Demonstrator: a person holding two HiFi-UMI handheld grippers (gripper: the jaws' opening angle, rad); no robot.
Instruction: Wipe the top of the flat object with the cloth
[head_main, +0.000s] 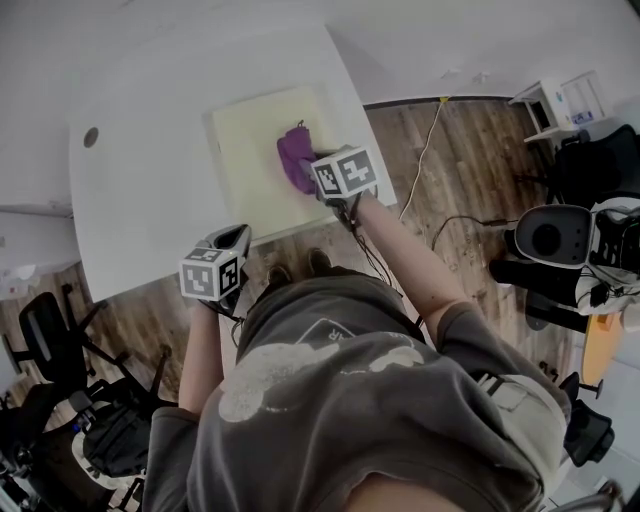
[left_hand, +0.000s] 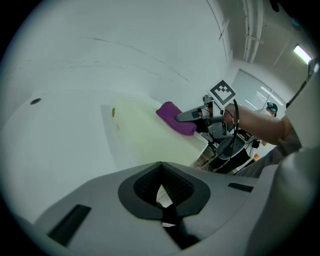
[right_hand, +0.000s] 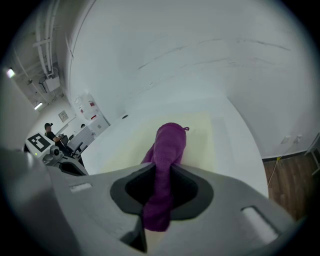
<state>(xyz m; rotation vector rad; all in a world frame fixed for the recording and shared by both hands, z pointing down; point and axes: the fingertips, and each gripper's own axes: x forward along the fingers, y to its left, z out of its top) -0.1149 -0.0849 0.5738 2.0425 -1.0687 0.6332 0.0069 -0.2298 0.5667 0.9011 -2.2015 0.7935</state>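
**Cloth clamped in right gripper, lying on the flat object**

Right gripper (right_hand: 159, 192): fingers clamped on the purple cloth (right_hand: 168, 145). The cloth runs out between them as a bunched roll and lies on the pale yellow flat object (head_main: 245, 135). That board lies flat on the white surface (head_main: 140, 200), close to its right edge.

Left gripper (head_main: 228, 252): fingers together, nothing between them, at the near edge of the surface and well apart from the board.

Handling, as judged: the cloth is soft, light and limp, and likely to fold under itself unless pressed flat. The hold at one end looks adequate. The board appears thin, stiff and unsecured, so it may slide under wiping.

Surroundings: a round grommet (head_main: 91, 137) sits at the far left of the surface. A cable (head_main: 425, 150) and a chair (head_main: 45, 335) are on the floor (head_main: 470, 180). Nothing obstructs the board's top.
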